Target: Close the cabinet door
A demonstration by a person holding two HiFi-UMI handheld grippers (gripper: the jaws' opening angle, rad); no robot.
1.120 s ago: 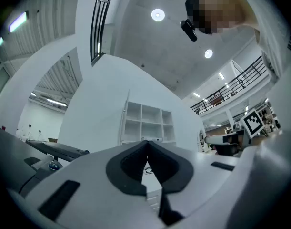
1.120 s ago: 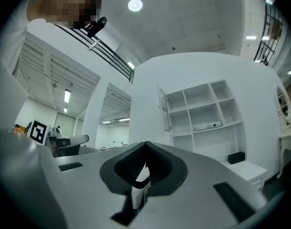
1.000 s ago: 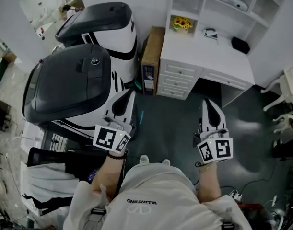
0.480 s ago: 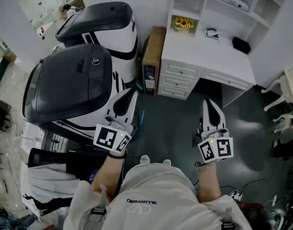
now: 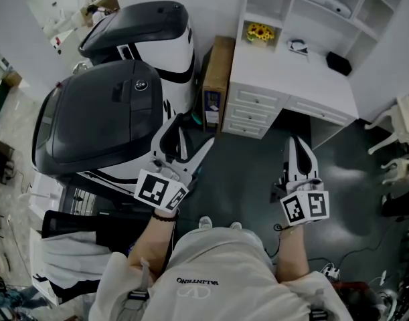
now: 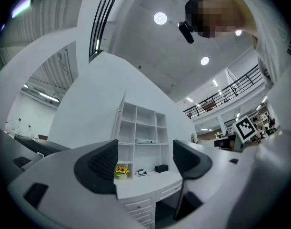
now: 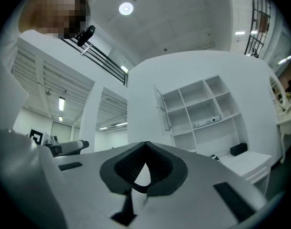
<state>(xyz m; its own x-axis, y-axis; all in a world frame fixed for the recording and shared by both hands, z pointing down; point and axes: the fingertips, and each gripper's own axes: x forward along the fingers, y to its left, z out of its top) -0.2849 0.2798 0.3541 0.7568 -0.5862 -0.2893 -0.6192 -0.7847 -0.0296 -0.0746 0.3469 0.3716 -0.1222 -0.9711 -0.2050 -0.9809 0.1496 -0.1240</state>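
Left gripper: the left gripper (image 5: 192, 131) is hanging beside a black-and-white machine (image 5: 97, 112) and pointing toward the white desk (image 5: 291, 72).
Left fingers: the fingers (image 6: 100, 166) have just been opening and are now standing spread. Nothing is sitting between them, and only the far-off desk is showing through the gap.
Right gripper: the right gripper (image 5: 298, 142) is hovering over the dark floor (image 5: 244, 172), in front of the desk's open knee space.
Right fingers: they are pressing together at the tips and pinching nothing.
Cabinet door: the cabinet door (image 7: 162, 109) is standing open at the upper left edge of the shelf unit (image 7: 202, 109) above the desk. It is swinging outward from the unit and is well apart from both grippers.
Desk top: a pot of sunflowers (image 5: 256, 32) is sitting at its left end, under the shelves, and a small black box (image 5: 336, 63) is lying toward the right.
Drawers: a drawer stack (image 5: 248, 112) is facing the person at the desk's left side.
Beside the desk: a brown box (image 5: 216, 72) is standing between the desk and the machine.
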